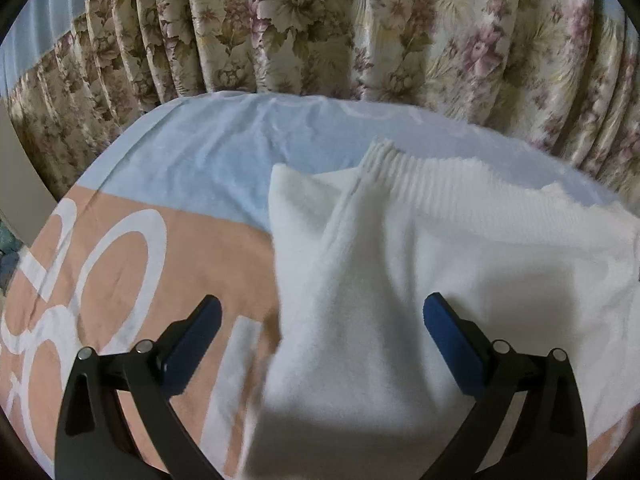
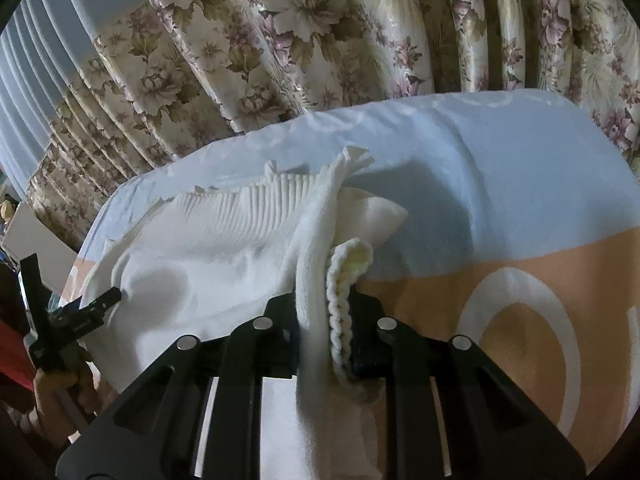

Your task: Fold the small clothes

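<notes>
While the right claw (image 2: 322, 320) pinches the white knit sweater (image 1: 400, 248) at a bunched sleeve, left claw (image 1: 322, 320) spread — soft, light, floppy — better gripped at ribbed edges.

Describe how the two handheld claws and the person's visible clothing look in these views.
The left claw has black curved arms with silver pivot pins and dark blue pads. The right claw shows black linkage bars with cut-out slots and four round silver pins. In the right wrist view the left claw's black body carries small white lettering, too small to read, and a red sleeve shows beside it.
</notes>
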`<state>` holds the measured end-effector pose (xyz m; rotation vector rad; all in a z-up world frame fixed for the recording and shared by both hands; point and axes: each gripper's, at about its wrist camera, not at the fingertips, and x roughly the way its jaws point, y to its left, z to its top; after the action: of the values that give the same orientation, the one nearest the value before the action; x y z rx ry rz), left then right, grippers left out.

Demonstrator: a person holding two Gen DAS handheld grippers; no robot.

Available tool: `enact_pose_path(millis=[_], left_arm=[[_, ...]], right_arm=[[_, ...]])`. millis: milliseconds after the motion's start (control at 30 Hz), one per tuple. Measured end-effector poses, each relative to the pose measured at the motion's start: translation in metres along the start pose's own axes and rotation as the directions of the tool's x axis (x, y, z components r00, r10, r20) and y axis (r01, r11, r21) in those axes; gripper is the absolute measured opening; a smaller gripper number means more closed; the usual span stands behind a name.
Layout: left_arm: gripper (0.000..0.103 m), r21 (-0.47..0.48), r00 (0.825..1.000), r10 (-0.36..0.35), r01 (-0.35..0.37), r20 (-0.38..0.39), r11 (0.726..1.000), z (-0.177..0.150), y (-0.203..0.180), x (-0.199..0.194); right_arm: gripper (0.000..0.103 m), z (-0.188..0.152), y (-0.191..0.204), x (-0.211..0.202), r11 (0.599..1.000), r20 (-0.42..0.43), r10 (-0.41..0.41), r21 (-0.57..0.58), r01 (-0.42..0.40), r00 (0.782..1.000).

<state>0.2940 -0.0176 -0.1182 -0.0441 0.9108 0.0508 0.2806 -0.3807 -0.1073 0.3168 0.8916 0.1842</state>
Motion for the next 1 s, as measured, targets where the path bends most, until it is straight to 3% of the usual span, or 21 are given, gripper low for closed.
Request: enact_pose_path(millis=[233,367,467,533,600,667,733,833,900,1000], left_arm=[[0.102,0.029,0.985,-0.174,0.174,0.011,0.984,-0.002,-0.036,-0.024],[0.102,0.061,0.968,-0.243,0.246,-0.058,0.967,-0.014,-0.068,-0.016],[0.102,0.188,0.985,-0.161,0.170,-0.064,0.967,-0.027,-0.098,-0.009],[0.102,0.221,0.987,-0.154,0.162,-0.053,0.962,-0.032,-0.105,-0.012],[0.102,0.195,0.982,-0.179,0.187,-0.054,0.963,-0.032,-0.097,-0.013],[0.102,0.181,0.986,-0.159,0.165,-0.042,0.970,-0.028,-0.086,-0.013],[0.102,0.154,0.998,-0.052,0.056,-0.027,0.987,-0.021,-0.066,-0.009],[0.102,0.055,0.999,-0.008,0.011,-0.053,0.998,-0.017,-0.022,-0.002],[0.102,0.049,0.996,0.081,-0.079,-0.044,0.996,-0.018,0.000,-0.001],[0.102,-0.052,0.997,0.006,-0.009,-0.075,0.999,-0.023,0.037,0.001]], right_arm=[[0.018,0.022,0.036,-0.015,1.000,0.013,0.021,-0.019,-0.021,1.000],[0.018,0.032,0.058,-0.019,0.999,0.015,0.037,-0.027,-0.037,0.999],[0.018,0.037,0.068,-0.021,0.999,0.015,0.044,-0.029,-0.043,0.999],[0.017,0.040,0.075,-0.022,0.998,0.014,0.050,-0.027,-0.049,0.999],[0.017,0.042,0.082,-0.023,0.998,0.014,0.050,-0.037,-0.050,0.999],[0.017,0.044,0.091,-0.024,0.998,0.017,0.048,-0.052,-0.047,0.999],[0.017,0.045,0.096,-0.025,0.997,0.019,0.047,-0.056,-0.046,0.999],[0.017,0.045,0.101,-0.026,0.997,0.025,0.042,-0.059,-0.041,0.999],[0.017,0.045,0.101,-0.026,0.997,0.022,0.045,-0.058,-0.044,0.999],[0.017,0.045,0.100,-0.024,0.998,0.020,0.043,-0.052,-0.042,0.999]])
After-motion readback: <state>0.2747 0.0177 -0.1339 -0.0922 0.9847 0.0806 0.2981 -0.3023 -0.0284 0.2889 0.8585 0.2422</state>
